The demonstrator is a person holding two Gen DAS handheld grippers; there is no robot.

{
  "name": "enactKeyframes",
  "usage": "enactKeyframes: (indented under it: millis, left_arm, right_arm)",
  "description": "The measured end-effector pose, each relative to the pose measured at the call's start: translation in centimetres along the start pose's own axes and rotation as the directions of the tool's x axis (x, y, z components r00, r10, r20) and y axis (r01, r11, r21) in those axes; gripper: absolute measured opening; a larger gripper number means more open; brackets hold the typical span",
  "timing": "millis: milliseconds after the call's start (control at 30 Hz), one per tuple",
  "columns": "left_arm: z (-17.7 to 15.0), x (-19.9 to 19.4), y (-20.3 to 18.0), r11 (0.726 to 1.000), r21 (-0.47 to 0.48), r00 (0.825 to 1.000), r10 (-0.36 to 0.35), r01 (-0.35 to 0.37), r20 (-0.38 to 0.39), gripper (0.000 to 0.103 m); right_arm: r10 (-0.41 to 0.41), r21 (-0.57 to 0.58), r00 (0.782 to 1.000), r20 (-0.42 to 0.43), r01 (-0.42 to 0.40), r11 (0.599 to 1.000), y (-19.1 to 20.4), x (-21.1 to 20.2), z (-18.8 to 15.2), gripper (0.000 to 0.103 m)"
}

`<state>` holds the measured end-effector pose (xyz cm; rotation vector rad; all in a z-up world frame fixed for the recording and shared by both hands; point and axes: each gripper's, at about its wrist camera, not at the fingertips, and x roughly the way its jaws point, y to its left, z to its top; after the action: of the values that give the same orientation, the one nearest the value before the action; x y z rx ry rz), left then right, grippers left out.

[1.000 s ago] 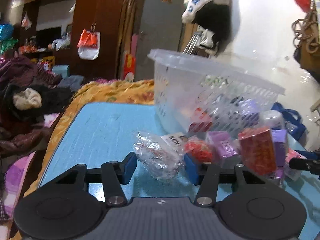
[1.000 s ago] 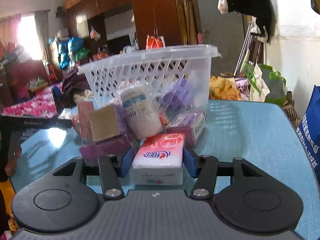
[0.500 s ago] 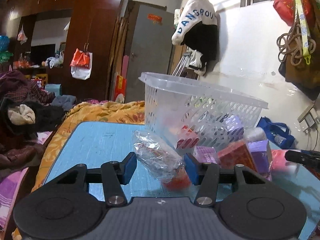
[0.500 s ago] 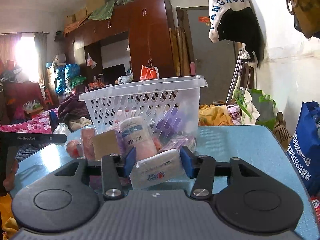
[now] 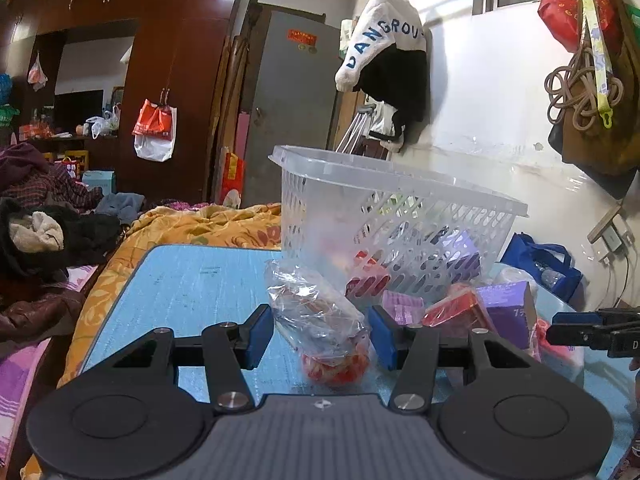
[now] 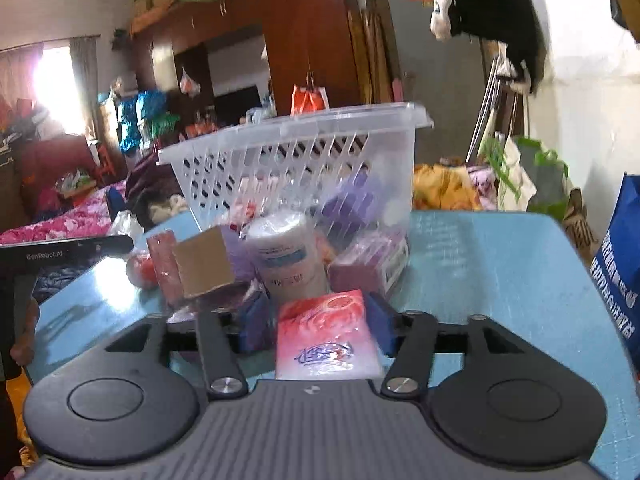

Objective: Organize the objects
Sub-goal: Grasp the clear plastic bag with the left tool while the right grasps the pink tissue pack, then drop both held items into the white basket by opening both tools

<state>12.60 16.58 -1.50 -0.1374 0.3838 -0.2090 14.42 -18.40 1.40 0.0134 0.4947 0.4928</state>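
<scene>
My left gripper [image 5: 320, 334] is shut on a clear plastic bag [image 5: 316, 316] with red contents and holds it above the blue table [image 5: 192, 280]. My right gripper [image 6: 316, 326] is shut on a pink and white tissue pack [image 6: 326, 336], tilted between the fingers. A clear plastic basket [image 5: 384, 216] stands behind, also in the right wrist view [image 6: 296, 160], with purple and red boxes inside. Loose packs lie in front of it: a red pack [image 5: 456, 312], a purple box [image 5: 508, 312], a white roll [image 6: 290, 256], a brown box [image 6: 204, 262].
A bed with an orange blanket [image 5: 200, 224] and piled clothes [image 5: 40, 216] lies left of the table. A blue bag [image 6: 620, 264] hangs at the table's right edge. The other gripper shows at the edge of each view [image 5: 592, 330] [image 6: 64, 252].
Both grippers lifted their loads off the table. The tissue pack rose and tilted in the right gripper; the plastic bag rose in the left gripper.
</scene>
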Motion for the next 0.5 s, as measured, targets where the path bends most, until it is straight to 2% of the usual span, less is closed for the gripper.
enactKeyframes:
  millis: [200, 333, 400, 500]
  left_arm:
    - [0.0, 0.2, -0.1, 1.000, 0.001, 1.000, 0.004, -0.004, -0.001, 0.056]
    - [-0.1, 0.3, -0.1, 1.000, -0.001, 1.000, 0.000, 0.000, -0.002, 0.056]
    - [-0.1, 0.3, 0.0, 1.000, 0.005, 1.000, 0.004, -0.004, -0.001, 0.056]
    - [-0.2, 0.2, 0.2, 1.000, -0.001, 1.000, -0.002, 0.002, 0.001, 0.056]
  right_arm:
    - [-0.055, -0.079, 0.997, -0.060, 0.050, 0.996, 1.2, 0.6, -0.1, 0.068]
    - [-0.060, -0.104, 0.993, -0.100, 0.049, 0.993, 1.3, 1.1, -0.1, 0.067]
    - [-0.075, -0.102, 0.994, -0.077, 0.067, 0.993, 1.4, 0.8, -0.1, 0.055]
    - [-0.058, -0.067, 0.998, -0.007, 0.057, 0.996, 0.9, -0.4, -0.4, 0.055]
